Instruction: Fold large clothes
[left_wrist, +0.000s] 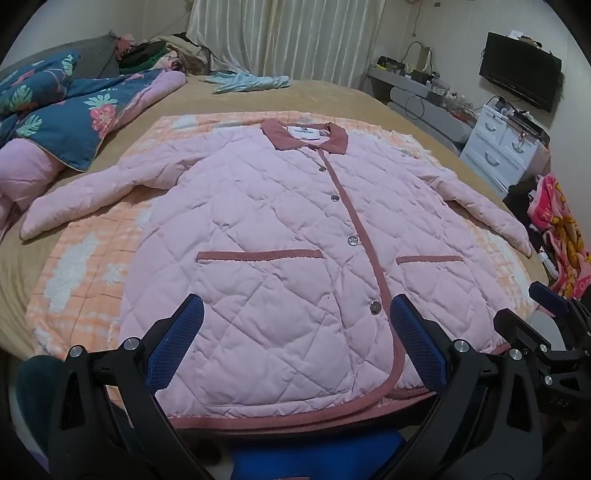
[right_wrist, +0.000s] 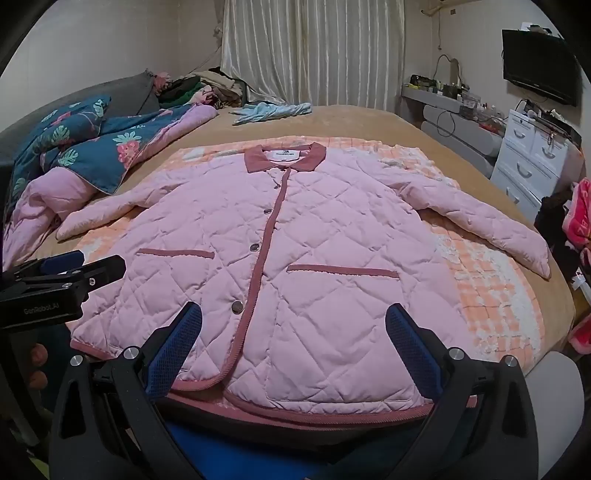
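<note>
jacket (left_wrist: 280, 258): pink quilted, spread flat, front up, buttoned, on orange checked blanket (left_wrist: 85, 273), collar at blanket's far edge | left gripper (left_wrist: 295, 325): jaws fully apart, empty, over hem at blanket's near edge | right gripper (right_wrist: 293, 328): jaws fully apart, empty, beside it

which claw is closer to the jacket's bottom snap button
Left. The left claw has the bottom snap button between its fingers, toward the right one; the right claw sits further right, the button beyond its left finger.
</note>
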